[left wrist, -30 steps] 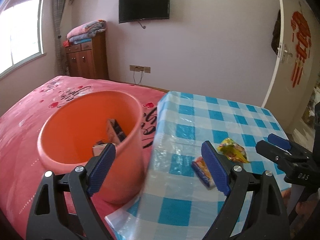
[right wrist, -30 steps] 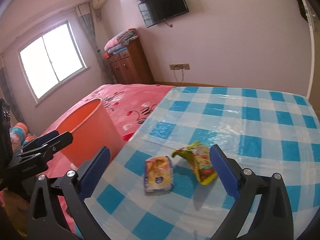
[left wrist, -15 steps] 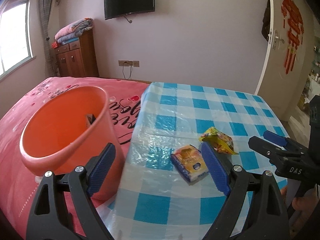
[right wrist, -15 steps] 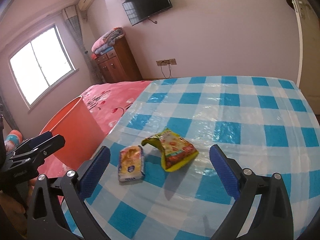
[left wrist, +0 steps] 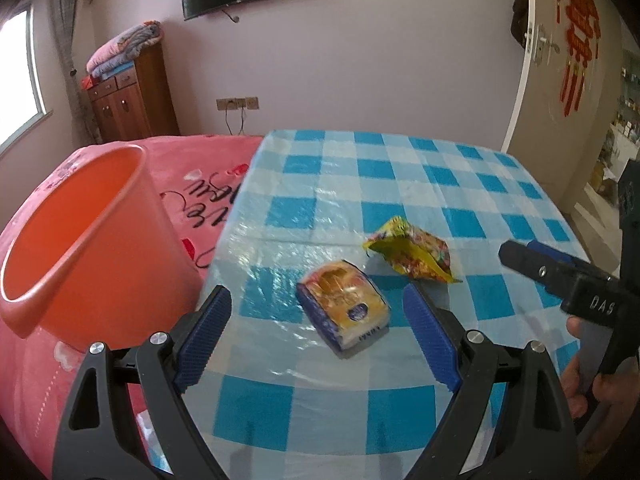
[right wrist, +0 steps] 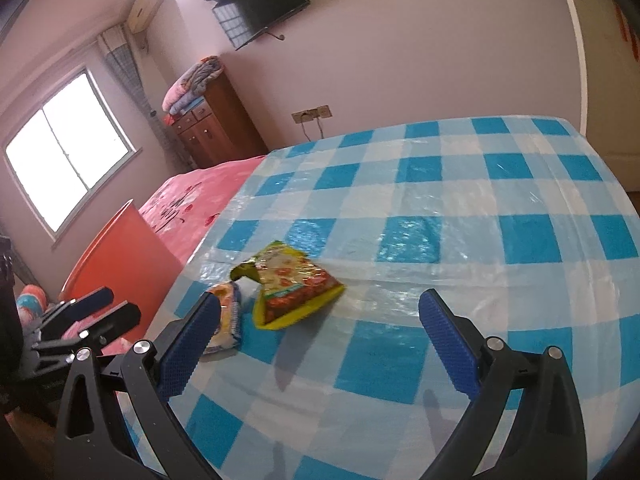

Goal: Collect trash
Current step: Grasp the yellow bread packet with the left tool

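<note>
Two wrappers [left wrist: 343, 313] ahead of left tongs [left wrist: 320, 334]

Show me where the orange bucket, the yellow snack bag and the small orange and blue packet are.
orange bucket [left wrist: 100, 248], left wrist view, outer wall.
yellow snack bag [right wrist: 296, 280], right wrist view, printed face.
small orange and blue packet [left wrist: 344, 304], left wrist view, top face.

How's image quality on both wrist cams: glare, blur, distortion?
Left wrist: strong fisheye bending of the door frame; sheen on the plastic tablecloth; the orange bucket slightly soft; the window blown out. Right wrist: window overexposed too; glare streaks across the tablecloth; finger shadows fall on the cloth near the yellow snack bag; dark vignette in the corners.
</note>
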`<control>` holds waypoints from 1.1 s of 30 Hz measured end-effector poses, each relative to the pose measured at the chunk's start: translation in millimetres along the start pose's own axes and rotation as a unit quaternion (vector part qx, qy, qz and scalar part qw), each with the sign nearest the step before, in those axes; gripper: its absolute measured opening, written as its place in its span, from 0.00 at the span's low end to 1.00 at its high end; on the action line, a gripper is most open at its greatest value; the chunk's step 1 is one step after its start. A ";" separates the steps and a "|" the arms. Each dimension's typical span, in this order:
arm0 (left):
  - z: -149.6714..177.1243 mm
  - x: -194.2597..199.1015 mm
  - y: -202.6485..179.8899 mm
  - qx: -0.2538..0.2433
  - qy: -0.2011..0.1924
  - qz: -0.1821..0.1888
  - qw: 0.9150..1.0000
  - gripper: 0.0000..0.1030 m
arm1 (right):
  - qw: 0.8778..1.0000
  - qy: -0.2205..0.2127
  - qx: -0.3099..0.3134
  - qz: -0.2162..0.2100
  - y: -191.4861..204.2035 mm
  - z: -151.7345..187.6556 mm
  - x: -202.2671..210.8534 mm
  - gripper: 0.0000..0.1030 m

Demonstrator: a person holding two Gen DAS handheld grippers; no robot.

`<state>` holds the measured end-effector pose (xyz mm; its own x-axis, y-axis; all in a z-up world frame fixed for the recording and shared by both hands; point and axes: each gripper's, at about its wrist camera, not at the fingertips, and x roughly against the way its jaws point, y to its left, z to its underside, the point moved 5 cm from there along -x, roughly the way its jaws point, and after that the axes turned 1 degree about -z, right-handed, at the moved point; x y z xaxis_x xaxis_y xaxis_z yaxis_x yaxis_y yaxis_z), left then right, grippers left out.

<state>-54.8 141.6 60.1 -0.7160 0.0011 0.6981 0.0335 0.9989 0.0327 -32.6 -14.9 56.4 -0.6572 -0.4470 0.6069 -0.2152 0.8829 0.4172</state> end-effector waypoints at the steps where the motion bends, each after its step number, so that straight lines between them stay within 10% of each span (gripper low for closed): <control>1: 2.0 -3.5 -3.1 -0.001 0.004 0.001 1.000 0.85 | 1.000 0.000 -0.004 0.000 -2.6 0.1 -0.1 0.95; 17: 20.3 -74.1 -13.2 0.062 0.090 0.016 0.994 0.85 | 0.999 -0.006 -0.029 -0.014 -38.7 -0.8 2.0 0.95; 33: 11.2 -94.5 -21.8 0.053 0.085 -0.029 0.994 0.71 | 0.999 -0.007 -0.042 -0.028 -55.7 -4.4 3.6 0.95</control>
<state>4.3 120.2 -14.6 -0.5853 -0.0558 0.8089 -0.0851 0.9963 0.0072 -19.8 -66.3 38.4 -0.6562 -0.4926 0.5716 -0.1912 0.8413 0.5056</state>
